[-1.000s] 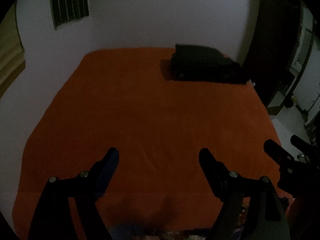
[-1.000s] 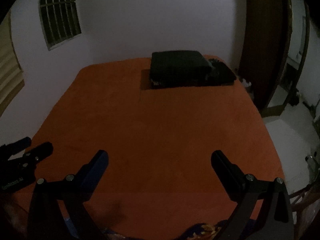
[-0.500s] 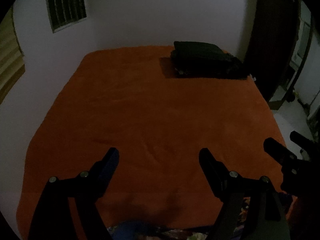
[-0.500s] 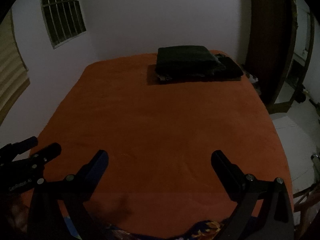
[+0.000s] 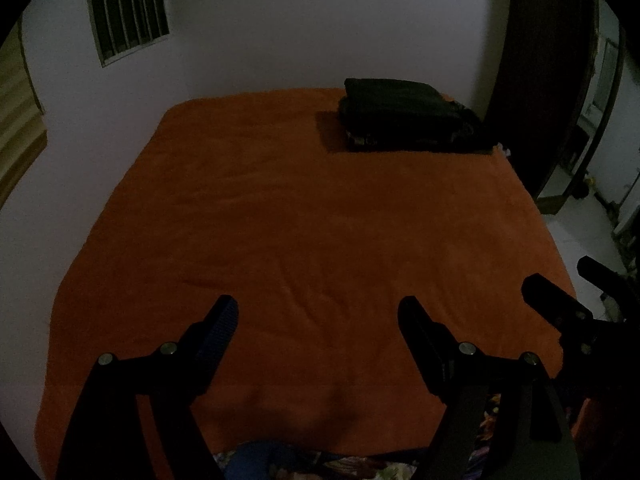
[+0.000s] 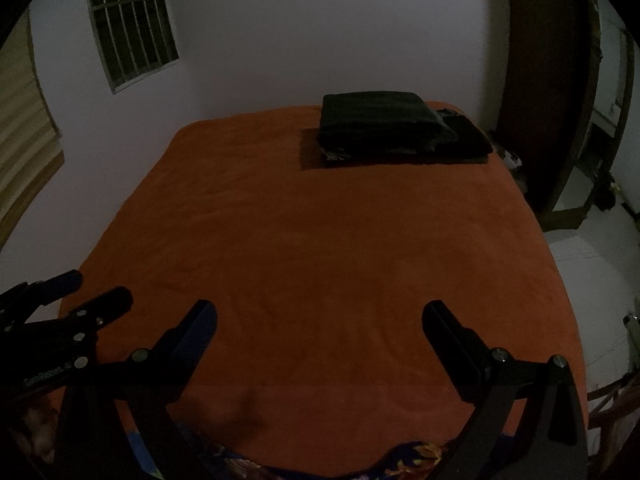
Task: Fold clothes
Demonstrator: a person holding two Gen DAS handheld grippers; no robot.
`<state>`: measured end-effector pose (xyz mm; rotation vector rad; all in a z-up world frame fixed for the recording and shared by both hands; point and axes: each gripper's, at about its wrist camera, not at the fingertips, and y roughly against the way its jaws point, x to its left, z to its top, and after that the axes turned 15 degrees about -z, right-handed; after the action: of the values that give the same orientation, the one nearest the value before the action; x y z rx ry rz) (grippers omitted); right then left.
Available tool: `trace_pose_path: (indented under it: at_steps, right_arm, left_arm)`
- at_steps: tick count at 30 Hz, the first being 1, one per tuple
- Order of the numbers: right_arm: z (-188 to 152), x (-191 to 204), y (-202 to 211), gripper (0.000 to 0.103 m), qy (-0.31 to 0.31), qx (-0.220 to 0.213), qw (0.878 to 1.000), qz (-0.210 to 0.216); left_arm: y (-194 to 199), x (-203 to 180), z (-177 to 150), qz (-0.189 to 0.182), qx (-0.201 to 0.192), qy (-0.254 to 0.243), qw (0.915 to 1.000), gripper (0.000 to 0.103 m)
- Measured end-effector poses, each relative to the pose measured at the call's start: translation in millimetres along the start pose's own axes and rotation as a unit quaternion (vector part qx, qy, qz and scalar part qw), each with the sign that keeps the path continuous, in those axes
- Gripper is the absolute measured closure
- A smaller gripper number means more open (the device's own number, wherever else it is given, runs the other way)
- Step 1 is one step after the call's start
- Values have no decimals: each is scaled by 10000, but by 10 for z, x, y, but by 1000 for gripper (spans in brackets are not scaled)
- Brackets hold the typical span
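My left gripper [image 5: 318, 312] hung above the near part of the orange bedspread [image 5: 304, 220], fingers spread wide and holding nothing. My right gripper [image 6: 320, 316] hung beside it over the same spread, equally splayed and empty. The stack of folded dark clothes [image 6: 384, 128] lay at the far right corner of the bed, near the white wall [image 6: 320, 32], well apart from both grippers. A barred window [image 6: 132, 28] sat high on the left, a dark wooden door [image 6: 540, 100] to the right.
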<state>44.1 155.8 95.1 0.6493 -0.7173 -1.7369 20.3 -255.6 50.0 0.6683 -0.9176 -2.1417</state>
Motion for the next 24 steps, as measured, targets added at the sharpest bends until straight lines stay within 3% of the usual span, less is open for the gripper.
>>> trace_pose_path:
  at_steps: [24]
  right_arm:
    - [-20,24,-1,0,149,-46,9998,100]
  left_arm:
    - [111,-26,8,-49,20,43,10000,20]
